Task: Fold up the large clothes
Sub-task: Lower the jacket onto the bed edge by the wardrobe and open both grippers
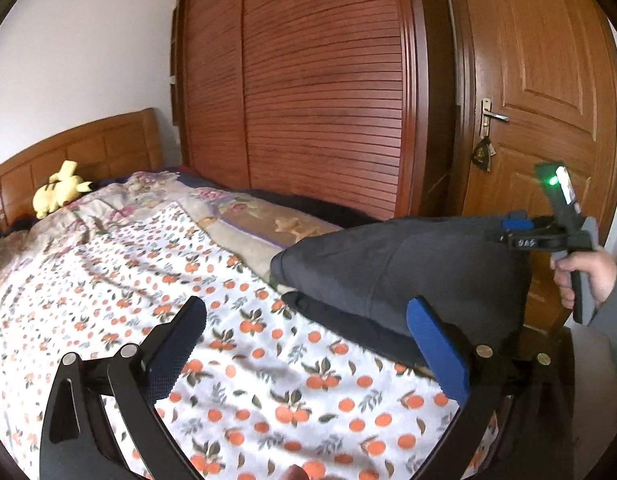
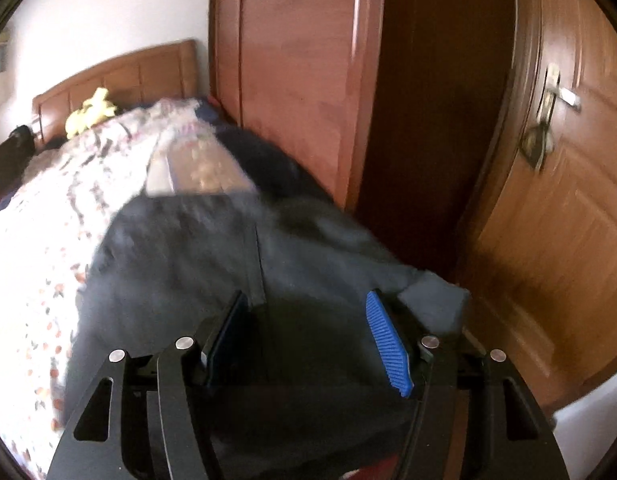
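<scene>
A large dark grey garment lies bunched at the right edge of the bed, its right side raised toward my right gripper. In the right wrist view that gripper hovers just above the garment. Its blue pads stand apart with dark cloth in the gap and do not press on it. My left gripper is wide open over the orange-print bedspread, left of the garment, with nothing between its fingers. The right wrist view is blurred.
A yellow plush toy sits by the wooden headboard. A slatted wardrobe stands along the bed's far side, and beside it a wooden door with a handle. A hand holds the right gripper's grip.
</scene>
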`<action>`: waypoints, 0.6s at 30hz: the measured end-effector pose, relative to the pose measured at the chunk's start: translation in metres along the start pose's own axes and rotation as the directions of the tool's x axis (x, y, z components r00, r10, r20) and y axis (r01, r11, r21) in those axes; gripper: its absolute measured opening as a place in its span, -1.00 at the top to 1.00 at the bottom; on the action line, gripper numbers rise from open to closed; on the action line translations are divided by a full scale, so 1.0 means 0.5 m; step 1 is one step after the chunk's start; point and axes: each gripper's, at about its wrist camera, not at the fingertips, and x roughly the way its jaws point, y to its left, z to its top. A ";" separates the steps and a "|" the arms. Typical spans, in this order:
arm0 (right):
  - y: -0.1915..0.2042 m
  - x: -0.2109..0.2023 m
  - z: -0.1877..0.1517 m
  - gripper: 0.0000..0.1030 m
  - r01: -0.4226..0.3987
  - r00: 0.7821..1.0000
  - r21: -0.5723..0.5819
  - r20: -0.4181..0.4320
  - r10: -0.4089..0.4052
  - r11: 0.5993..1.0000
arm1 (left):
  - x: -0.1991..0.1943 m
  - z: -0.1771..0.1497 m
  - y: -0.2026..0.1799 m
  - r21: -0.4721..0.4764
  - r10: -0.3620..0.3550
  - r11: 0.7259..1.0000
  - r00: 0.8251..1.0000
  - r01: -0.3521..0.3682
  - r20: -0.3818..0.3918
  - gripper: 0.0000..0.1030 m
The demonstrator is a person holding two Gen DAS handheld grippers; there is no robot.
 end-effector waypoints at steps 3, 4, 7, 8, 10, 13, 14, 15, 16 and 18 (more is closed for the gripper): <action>-0.009 0.012 -0.025 -0.17 0.005 1.000 0.023 0.010 -0.005 1.000 | -0.036 -0.021 0.001 -0.022 0.007 1.000 1.000 -0.007 -0.001 -0.96; -0.011 0.012 -0.029 -0.18 0.002 1.000 0.041 0.014 -0.002 0.999 | -0.047 -0.028 0.001 -0.028 0.013 1.000 1.000 -0.013 -0.006 -0.96; -0.001 -0.003 -0.024 -0.18 0.033 0.999 0.039 0.015 -0.033 0.999 | -0.075 -0.045 0.001 -0.032 0.038 0.999 0.999 -0.039 -0.011 -0.96; 0.008 -0.014 -0.020 -0.19 0.051 0.998 0.027 0.021 -0.052 0.998 | -0.081 -0.049 0.002 -0.034 0.044 0.998 0.999 -0.045 -0.013 -0.96; 0.022 -0.037 -0.014 -0.32 0.061 0.997 0.007 0.035 -0.062 0.998 | -0.099 -0.057 0.007 -0.044 0.053 0.998 0.998 -0.054 -0.017 -0.96; 0.047 -0.088 -0.009 -0.57 0.062 0.994 -0.023 0.087 -0.060 0.998 | -0.139 -0.071 0.011 -0.052 0.074 0.996 0.997 -0.075 -0.021 -0.96; 0.056 -0.104 -0.007 -0.62 0.061 0.993 -0.029 0.105 -0.057 0.998 | -0.149 -0.074 0.012 -0.056 0.076 0.995 0.997 -0.077 -0.023 -0.96; 0.065 -0.119 -0.006 -0.70 0.052 0.992 -0.033 0.120 -0.048 0.998 | -0.162 -0.079 0.013 -0.061 0.080 0.995 0.996 -0.081 -0.027 -0.96; 0.081 -0.138 -0.005 -0.75 0.032 0.990 -0.038 0.136 -0.027 0.999 | -0.173 -0.082 0.014 -0.066 0.085 0.994 0.996 -0.086 -0.027 -0.96; 0.115 -0.172 -0.009 -0.81 0.009 0.986 -0.054 0.166 0.000 0.999 | -0.205 -0.095 0.014 -0.073 0.106 0.992 0.994 -0.107 -0.023 -0.96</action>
